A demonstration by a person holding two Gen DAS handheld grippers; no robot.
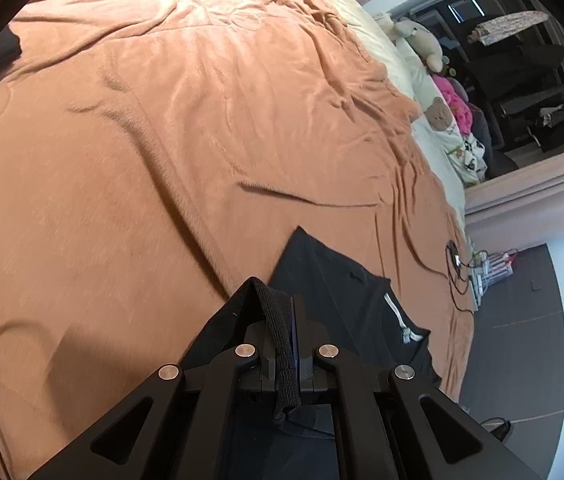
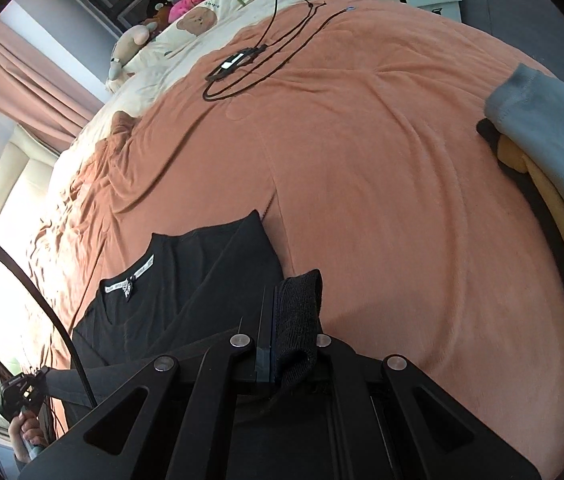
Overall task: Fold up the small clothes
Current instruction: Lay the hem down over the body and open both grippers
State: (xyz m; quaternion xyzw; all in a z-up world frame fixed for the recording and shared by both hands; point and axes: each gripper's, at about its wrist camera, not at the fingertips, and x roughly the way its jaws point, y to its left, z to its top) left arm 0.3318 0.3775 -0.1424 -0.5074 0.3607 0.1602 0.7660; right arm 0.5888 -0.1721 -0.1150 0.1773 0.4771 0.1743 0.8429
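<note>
Pinching ribbed cuffs of the black top (image 2: 186, 288) — left gripper (image 1: 288, 320) and right gripper (image 2: 282, 312) jaws fully closed.

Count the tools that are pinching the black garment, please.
2. The left tool is shut on a ribbed edge of the black garment; the right tool is shut on another ribbed edge. What lies beneath the tools may be hidden.

Garment (image 2: 170, 300) flat on blanket (image 2: 382, 200), cable (image 2: 250, 64) beyond it, clothes pile (image 2: 542, 120) at right
</note>
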